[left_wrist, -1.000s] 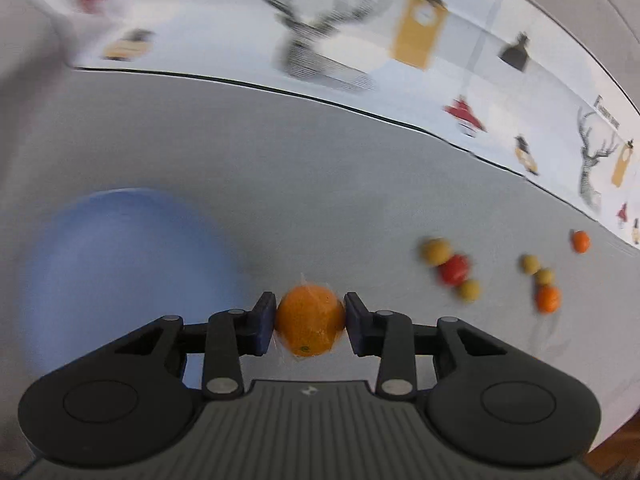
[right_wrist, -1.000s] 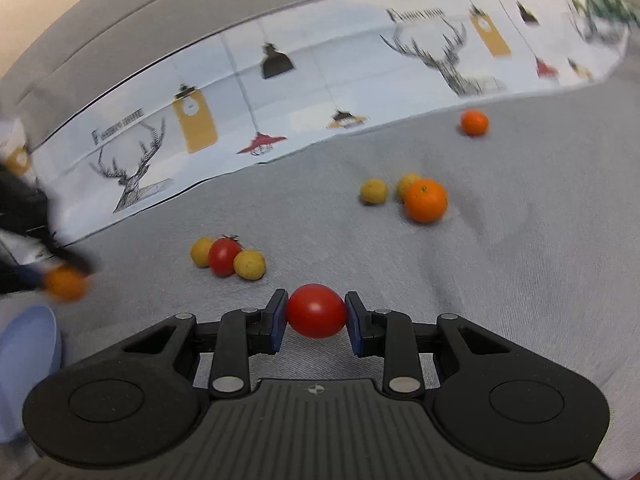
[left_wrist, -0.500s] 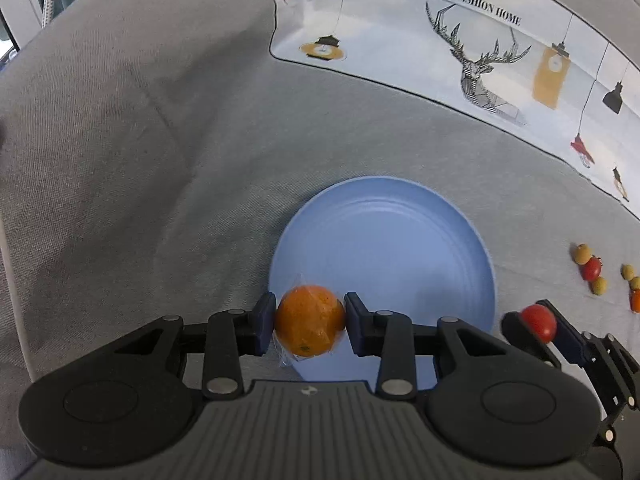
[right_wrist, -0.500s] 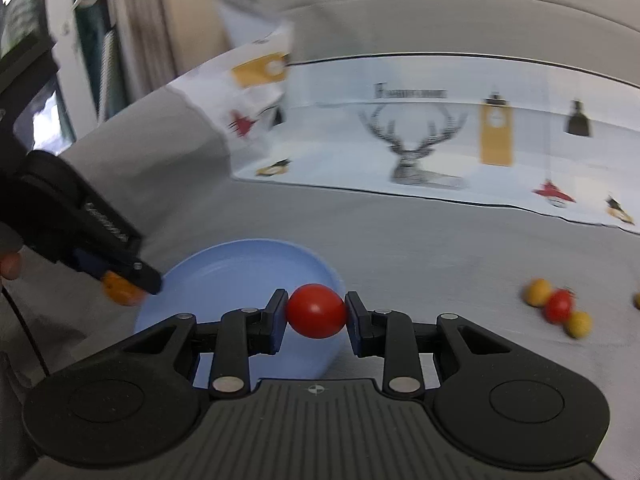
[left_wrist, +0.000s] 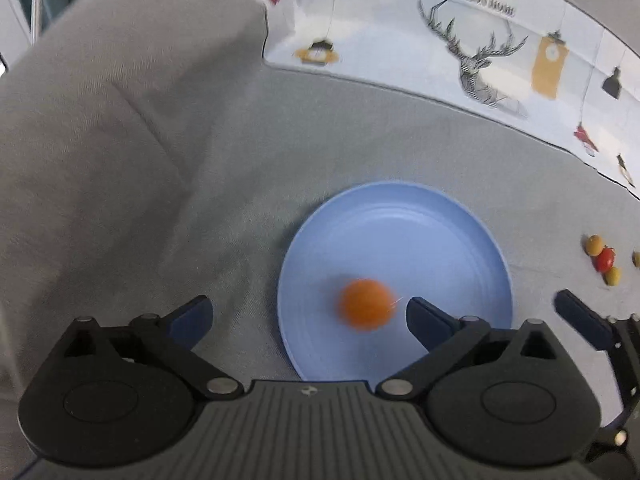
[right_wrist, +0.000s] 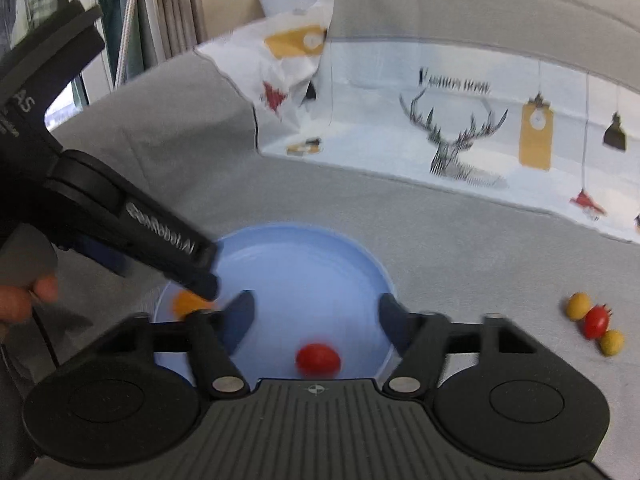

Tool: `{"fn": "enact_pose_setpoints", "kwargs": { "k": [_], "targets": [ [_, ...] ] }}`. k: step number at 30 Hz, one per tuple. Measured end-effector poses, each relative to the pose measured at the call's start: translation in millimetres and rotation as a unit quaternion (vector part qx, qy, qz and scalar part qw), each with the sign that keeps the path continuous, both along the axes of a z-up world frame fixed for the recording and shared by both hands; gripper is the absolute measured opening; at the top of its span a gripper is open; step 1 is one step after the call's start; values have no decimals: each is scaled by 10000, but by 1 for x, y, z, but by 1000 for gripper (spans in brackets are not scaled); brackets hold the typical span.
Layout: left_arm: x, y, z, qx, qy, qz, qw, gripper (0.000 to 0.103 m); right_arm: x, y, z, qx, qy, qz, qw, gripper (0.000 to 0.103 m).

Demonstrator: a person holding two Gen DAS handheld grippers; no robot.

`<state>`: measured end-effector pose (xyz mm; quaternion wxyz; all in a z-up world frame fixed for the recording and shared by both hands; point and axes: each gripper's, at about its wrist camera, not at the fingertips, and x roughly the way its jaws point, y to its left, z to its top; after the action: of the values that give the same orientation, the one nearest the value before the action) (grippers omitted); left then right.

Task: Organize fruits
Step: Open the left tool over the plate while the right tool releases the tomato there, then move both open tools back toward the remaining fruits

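A blue plate (left_wrist: 420,216) lies on the grey cloth; it also shows in the right wrist view (right_wrist: 304,248). My left gripper (left_wrist: 308,316) is open above the plate's near left part. A blurred orange (left_wrist: 366,310) sits free over the plate between its fingers. My right gripper (right_wrist: 316,314) is open over the plate. A red tomato (right_wrist: 318,360) lies free on the plate below it. The orange (right_wrist: 186,304) shows partly behind the left gripper's body (right_wrist: 120,220). A right finger (left_wrist: 580,320) reaches in at the plate's right.
Two yellow fruits and a red tomato (left_wrist: 604,260) lie in a cluster on the cloth to the right of the plate, also in the right wrist view (right_wrist: 596,322). A white printed cloth with deer (left_wrist: 480,64) runs along the back. A hand (right_wrist: 24,300) holds the left gripper.
Both grippers have opened over the plate. The orange has left the left gripper and the red tomato has left the right one; both are now on or just above the plate.
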<state>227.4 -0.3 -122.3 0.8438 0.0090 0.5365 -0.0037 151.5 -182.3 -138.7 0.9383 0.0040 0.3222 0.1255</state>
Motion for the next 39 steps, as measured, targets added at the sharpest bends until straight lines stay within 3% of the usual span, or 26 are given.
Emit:
{"fn": "enact_pose_setpoints", "kwargs": {
  "k": [4, 7, 16, 23, 27, 29, 35, 37, 39],
  "targets": [
    [-17, -11, 21, 17, -186, -335, 9993, 103, -20, -33, 14, 131, 147, -623, 9979, 93],
    [-38, -30, 39, -27, -410, -724, 9965, 103, -48, -66, 19, 269, 190, -1200, 9922, 99],
    [-65, -124, 48, -454, -308, -1664, 9845, 103, -119, -154, 12, 23, 140, -3014, 9534, 102],
    [-75, -185, 42, -358, -687, -1945, 9778, 103, -146, -184, 18, -32, -197, -3646, 9309, 102],
    [-78, -216, 27, -127, -1183, -1962, 9733, 103, -148, -199, 5, -214, -178, -4163, 9088, 102],
    [-74, -231, 16, 15, -1244, -1980, 9723, 103, -145, -209, -7, -221, -110, -4322, 9014, 102],
    [-31, -262, -40, 131, -857, -1916, 9776, 103, -113, -253, -51, -131, 243, -4639, 8854, 102],
    [-13, -273, -62, 107, -593, -2033, 9773, 103, -99, -268, -63, 145, 331, -4635, 8854, 102],
    [1, -280, -79, 16, -468, -2022, 9782, 103, -80, -275, -73, 114, 295, -4573, 8887, 102]
  ]
}}
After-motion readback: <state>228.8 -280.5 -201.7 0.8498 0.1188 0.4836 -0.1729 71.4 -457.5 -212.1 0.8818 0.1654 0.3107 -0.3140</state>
